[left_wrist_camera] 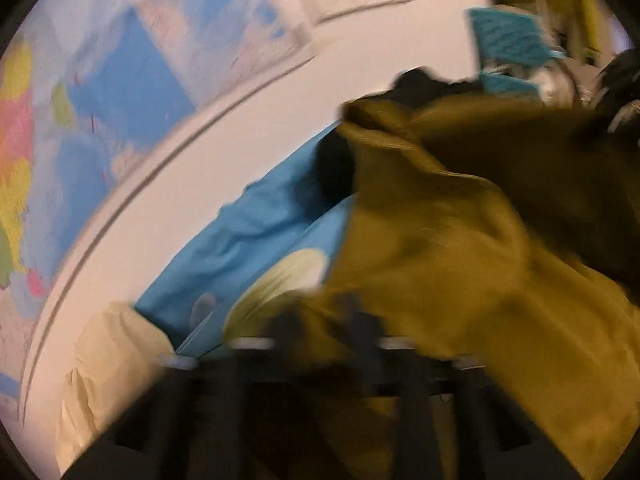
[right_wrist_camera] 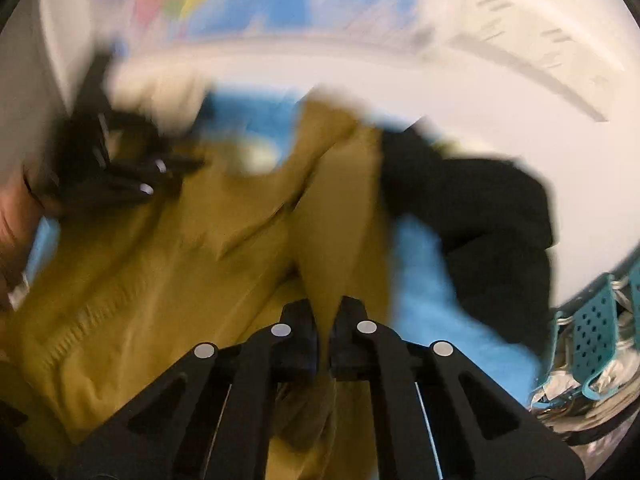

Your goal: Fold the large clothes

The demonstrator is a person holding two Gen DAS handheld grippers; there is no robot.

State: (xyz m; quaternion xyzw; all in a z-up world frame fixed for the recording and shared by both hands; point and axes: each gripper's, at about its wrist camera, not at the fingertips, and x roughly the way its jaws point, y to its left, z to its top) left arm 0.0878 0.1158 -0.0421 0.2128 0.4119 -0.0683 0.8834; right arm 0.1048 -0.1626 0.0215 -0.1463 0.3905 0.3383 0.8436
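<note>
A mustard-yellow garment (right_wrist_camera: 160, 280) lies crumpled over a blue cloth (right_wrist_camera: 432, 292) and a black garment (right_wrist_camera: 480, 208). My right gripper (right_wrist_camera: 326, 320) is shut on a raised fold of the mustard fabric. In the right wrist view my left gripper (right_wrist_camera: 152, 178) sits at the garment's far left edge, held by a hand (right_wrist_camera: 12, 220). In the blurred left wrist view my left gripper (left_wrist_camera: 320, 320) looks shut, with the mustard garment (left_wrist_camera: 440, 240) bunched between and over its fingers. The blue cloth (left_wrist_camera: 248, 240) and a cream cloth (left_wrist_camera: 112, 360) lie to its left.
A teal perforated basket (right_wrist_camera: 592, 320) with silvery contents stands at the right; it also shows as the teal basket (left_wrist_camera: 508, 36) at the top right of the left wrist view. A white surface (right_wrist_camera: 480, 100) runs behind the pile. A coloured map (left_wrist_camera: 120, 80) hangs on the wall.
</note>
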